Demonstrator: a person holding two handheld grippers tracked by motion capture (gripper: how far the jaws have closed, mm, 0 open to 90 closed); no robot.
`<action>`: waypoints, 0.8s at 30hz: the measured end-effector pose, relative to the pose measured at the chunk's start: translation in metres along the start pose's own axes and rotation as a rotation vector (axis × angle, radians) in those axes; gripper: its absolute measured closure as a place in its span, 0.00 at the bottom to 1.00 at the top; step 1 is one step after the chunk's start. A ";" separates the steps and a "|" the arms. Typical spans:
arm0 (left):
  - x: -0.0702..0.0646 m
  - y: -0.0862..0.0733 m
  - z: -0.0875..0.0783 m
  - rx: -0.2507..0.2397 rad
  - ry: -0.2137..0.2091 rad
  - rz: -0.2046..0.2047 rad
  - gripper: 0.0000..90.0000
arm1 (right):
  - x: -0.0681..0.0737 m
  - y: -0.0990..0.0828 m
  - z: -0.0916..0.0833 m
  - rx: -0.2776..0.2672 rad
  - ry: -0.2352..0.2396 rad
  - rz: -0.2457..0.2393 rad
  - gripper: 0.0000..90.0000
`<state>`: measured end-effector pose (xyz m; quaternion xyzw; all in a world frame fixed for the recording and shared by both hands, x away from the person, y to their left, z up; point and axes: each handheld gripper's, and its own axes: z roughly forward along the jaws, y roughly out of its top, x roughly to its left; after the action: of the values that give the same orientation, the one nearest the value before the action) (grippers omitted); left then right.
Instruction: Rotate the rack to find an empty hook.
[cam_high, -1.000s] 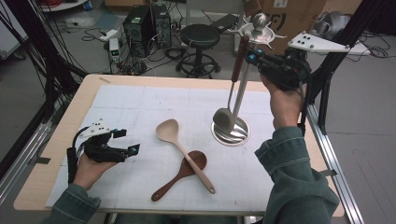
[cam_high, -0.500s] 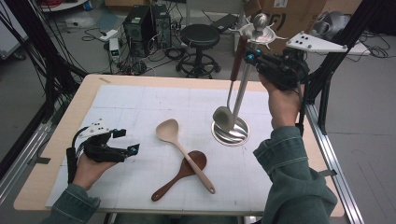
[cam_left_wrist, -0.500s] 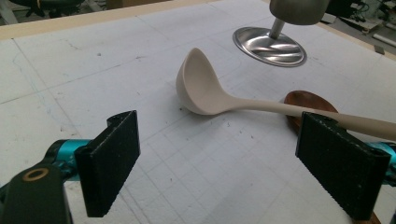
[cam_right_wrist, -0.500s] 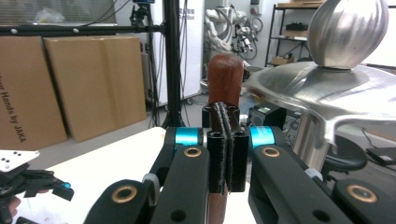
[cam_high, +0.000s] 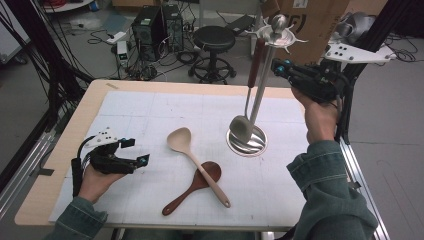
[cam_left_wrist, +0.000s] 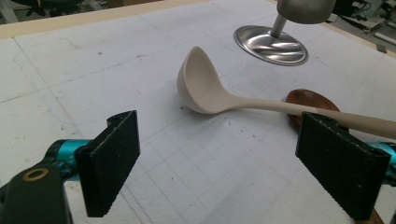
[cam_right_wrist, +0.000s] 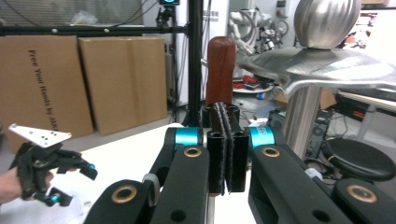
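Ladle (cam_high: 248, 90) hangs from the rack (cam_high: 276, 37), long axis upright, bowl down above the rack's base, wooden handle up. Right tongs (cam_high: 278, 67) are pressed together beside that handle; a nudge could unhook it. Left tongs (cam_high: 135, 151) rest spread apart on the worktop (cam_high: 150, 107).

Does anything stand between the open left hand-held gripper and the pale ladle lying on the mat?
Nothing visible does. The left hand-held gripper faces the pale ladle across bare mat; the brown spoon lies under its handle, farther off.
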<state>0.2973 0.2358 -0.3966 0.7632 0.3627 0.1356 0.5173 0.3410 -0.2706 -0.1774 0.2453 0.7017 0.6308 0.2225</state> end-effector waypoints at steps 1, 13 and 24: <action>0.000 0.000 0.000 0.000 0.000 0.000 0.16 | -0.001 0.000 -0.001 0.002 0.007 0.001 1.00; 0.001 0.000 0.000 0.000 -0.001 0.001 0.16 | -0.018 -0.004 -0.018 -0.013 -0.001 0.021 1.00; 0.001 0.000 0.000 -0.001 0.000 0.001 0.16 | -0.024 0.002 -0.027 -0.032 -0.023 0.025 1.00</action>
<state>0.2975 0.2362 -0.3969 0.7632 0.3623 0.1357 0.5175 0.3430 -0.3067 -0.1722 0.2575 0.6857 0.6419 0.2267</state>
